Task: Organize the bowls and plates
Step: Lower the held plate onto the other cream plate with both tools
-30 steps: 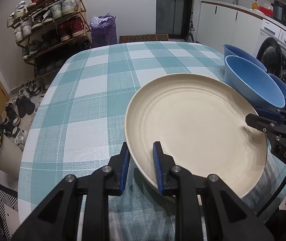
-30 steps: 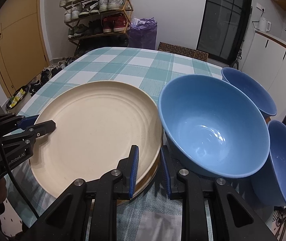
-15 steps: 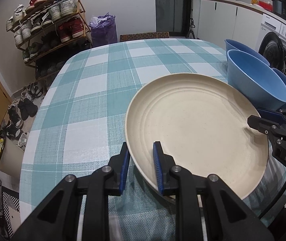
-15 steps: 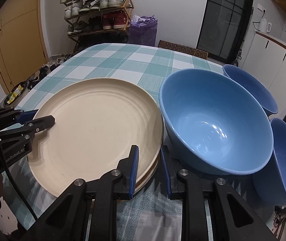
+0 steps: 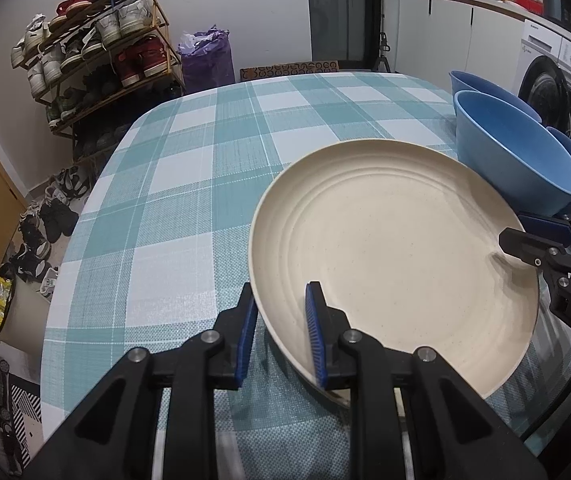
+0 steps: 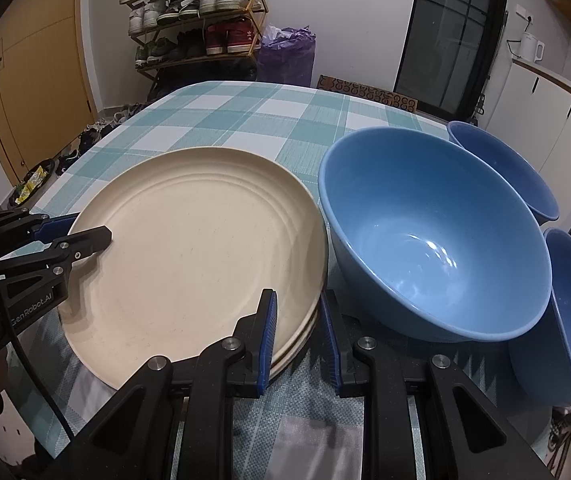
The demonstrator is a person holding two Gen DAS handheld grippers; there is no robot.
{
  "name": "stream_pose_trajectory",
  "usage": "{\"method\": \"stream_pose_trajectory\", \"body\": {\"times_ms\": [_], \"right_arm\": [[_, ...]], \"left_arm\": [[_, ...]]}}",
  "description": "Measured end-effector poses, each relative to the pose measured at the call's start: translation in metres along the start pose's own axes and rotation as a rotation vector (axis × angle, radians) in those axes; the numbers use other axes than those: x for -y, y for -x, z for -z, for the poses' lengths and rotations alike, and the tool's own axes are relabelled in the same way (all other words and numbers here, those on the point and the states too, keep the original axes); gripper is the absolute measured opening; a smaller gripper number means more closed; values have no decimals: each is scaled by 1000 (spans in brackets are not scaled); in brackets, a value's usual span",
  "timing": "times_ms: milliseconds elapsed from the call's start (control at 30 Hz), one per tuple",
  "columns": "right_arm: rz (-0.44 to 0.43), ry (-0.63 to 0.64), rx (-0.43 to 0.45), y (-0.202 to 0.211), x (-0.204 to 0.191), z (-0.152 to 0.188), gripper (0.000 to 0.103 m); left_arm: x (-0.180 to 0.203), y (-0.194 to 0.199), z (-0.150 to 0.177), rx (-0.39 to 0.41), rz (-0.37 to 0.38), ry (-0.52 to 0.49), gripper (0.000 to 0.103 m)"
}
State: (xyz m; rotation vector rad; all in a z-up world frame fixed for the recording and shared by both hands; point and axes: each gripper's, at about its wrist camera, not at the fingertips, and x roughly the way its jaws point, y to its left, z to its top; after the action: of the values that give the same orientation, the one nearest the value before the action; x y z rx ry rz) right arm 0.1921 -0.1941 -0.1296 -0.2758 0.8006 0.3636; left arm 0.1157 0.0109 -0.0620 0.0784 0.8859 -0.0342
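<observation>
A stack of cream plates (image 5: pixel 393 248) (image 6: pixel 197 240) rests low over the checked table (image 5: pixel 205 160). My left gripper (image 5: pixel 280 332) is shut on the stack's near-left rim, one pad above and one below. At the opposite rim my right gripper (image 6: pixel 299 336) is shut on the stack's edge. Each gripper also shows in the other's view, the right gripper (image 5: pixel 513 232) and the left gripper (image 6: pixel 81 228). Three blue bowls stand right of the plates: a large bowl (image 6: pixel 437 240), a far bowl (image 6: pixel 501 164) and a near-right bowl (image 6: pixel 569 320) leaning against it.
The table's right edge runs just past the bowls, with a washing machine (image 5: pixel 557 92) beyond it. A shoe rack (image 5: pixel 101 52) and a purple bag (image 5: pixel 205 56) stand past the far left corner. Bare tablecloth lies left of and behind the plates.
Both grippers keep their hold on the plate stack. The plates and bowls have barely shifted in either view.
</observation>
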Motion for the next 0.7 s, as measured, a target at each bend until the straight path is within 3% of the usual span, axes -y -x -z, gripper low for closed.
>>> {"method": "stream_pose_trajectory", "body": {"times_ms": [700], "right_arm": [[-11,-14,-3,-2,2,3,22]], "left_arm": [[2,-2,2,-2,-10,-21,24]]}}
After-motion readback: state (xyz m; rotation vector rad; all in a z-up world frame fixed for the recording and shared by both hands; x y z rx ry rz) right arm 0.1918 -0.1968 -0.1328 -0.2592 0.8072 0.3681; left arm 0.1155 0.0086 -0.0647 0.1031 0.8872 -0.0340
